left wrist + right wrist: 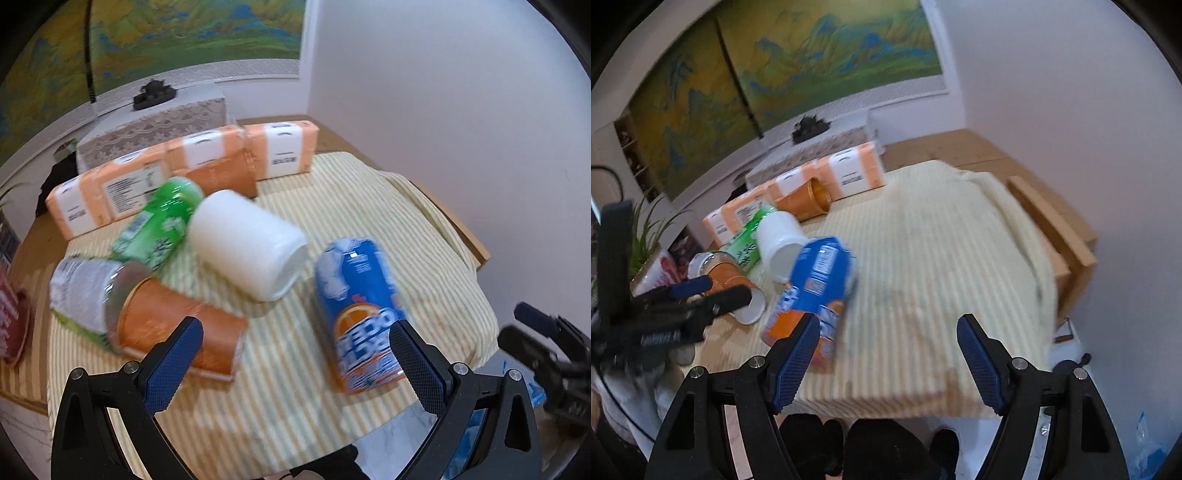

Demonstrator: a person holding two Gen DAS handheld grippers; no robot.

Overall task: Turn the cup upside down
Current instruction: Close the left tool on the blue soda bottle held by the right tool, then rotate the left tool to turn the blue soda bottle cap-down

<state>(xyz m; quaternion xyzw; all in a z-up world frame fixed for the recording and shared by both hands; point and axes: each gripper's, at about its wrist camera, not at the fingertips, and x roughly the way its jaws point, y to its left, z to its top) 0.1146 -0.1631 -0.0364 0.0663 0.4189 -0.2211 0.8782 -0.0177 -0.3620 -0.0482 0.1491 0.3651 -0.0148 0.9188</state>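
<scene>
A white cup point(247, 243) point(779, 243) lies on its side on the striped cloth, mouth toward me. An orange paper cup point(177, 332) point(735, 284) lies on its side just left of it. A second orange cup point(221, 177) point(809, 201) lies further back against the tissue packs. My left gripper point(295, 354) is open and hovers above the cloth's near edge; its left finger overlaps the near orange cup in the image. My right gripper point(886, 354) is open over the cloth's front edge, holding nothing. All is motion-blurred.
A blue orange-soda can point(362, 314) point(816, 291) stands tilted right of the cups. A green can point(159, 225) and a clear labelled jar point(85, 295) lie at the left. Orange tissue packs point(110, 195) line the back. A wooden table edge point(1067, 240) and white wall are at the right.
</scene>
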